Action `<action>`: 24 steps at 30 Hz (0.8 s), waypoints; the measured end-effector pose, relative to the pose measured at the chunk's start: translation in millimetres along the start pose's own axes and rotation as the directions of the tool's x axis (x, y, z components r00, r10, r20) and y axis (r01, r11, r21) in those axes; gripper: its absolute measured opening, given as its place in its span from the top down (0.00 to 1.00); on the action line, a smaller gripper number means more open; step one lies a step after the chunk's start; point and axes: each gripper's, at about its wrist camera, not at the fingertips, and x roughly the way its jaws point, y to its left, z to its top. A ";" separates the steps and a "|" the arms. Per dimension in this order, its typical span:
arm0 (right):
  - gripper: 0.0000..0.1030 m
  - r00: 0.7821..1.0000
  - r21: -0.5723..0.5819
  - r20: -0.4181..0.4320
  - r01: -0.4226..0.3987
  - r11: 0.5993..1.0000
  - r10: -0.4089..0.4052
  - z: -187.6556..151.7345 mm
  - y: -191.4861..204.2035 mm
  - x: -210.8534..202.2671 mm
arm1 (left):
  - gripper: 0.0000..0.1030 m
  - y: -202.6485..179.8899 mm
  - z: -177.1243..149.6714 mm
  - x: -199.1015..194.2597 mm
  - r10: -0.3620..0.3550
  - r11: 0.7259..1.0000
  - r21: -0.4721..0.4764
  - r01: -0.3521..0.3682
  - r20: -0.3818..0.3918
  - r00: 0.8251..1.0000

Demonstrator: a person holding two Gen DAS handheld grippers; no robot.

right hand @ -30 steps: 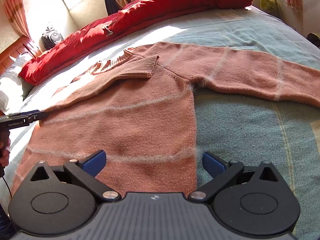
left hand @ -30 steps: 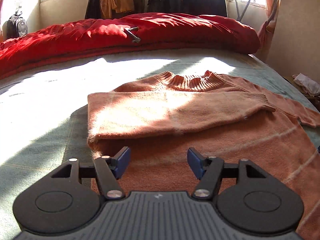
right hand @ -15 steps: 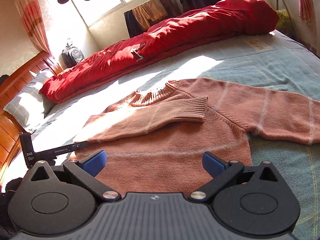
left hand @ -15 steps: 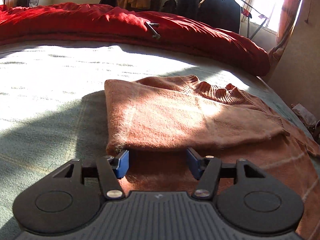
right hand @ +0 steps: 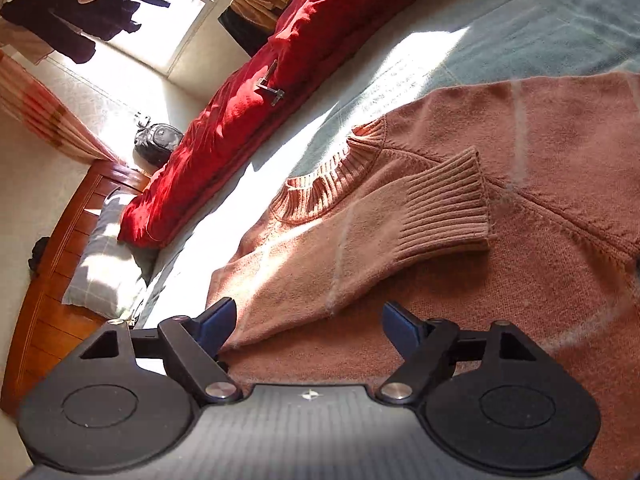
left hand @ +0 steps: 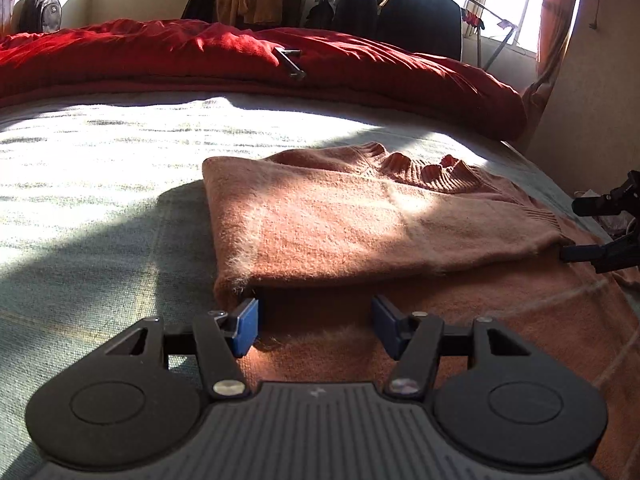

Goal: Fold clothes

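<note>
Pink-orange sweater lay flat on the pale green bedspread, one sleeve already folded across the chest, its ribbed cuff resting just below the collar. Left gripper was low over the sweater's side edge, pointing down at a shallow angle, blue pads spread apart; the left pad sat just at the corner under the folded sleeve's edge, but neither pad pressed on the knit, so jaws were apart and holding nothing. Right gripper was rolled clearly to one side, so the whole room read tilted in its view, and angled down toward the folded sleeve near the shoulder. Its jaws had just been closing but stood well apart, with the sleeve's lower edge lying ahead of and between the pads, not clamped. In the left wrist view the right gripper's black fingers showed at the far right edge of the sweater, close to the cuff; contact there couldn't be judged. Red duvet was bunched along the far side of the bed, well clear of the sweater, with a small grey metal bracket-like piece lying on it. Pillow against the wooden headboard, backpack on the floor by the window
</note>
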 end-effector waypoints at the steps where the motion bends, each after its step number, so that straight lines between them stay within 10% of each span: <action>1: 0.26 1.000 0.014 -0.007 0.012 1.000 -0.012 3.5 -5.9 8.4 | 0.41 0.1 -0.1 0.1 0.000 1.000 0.000 0.000 0.000 1.000; 7: 0.49 0.997 0.057 0.056 0.056 0.997 -0.059 16.1 -27.0 28.8 | 0.38 -3.2 -0.7 1.8 0.006 1.000 0.020 -0.006 0.000 1.000; 10: 0.84 0.978 -0.065 0.098 0.189 0.980 -0.182 19.4 -16.6 32.3 | 0.36 -5.5 -0.5 2.3 0.009 0.999 0.033 -0.009 -0.003 1.000; 24: 0.83 0.958 -0.305 0.159 0.276 0.912 -0.237 36.4 20.1 25.0 | 0.34 -8.1 1.8 -1.2 0.007 1.000 0.030 -0.006 -0.024 1.000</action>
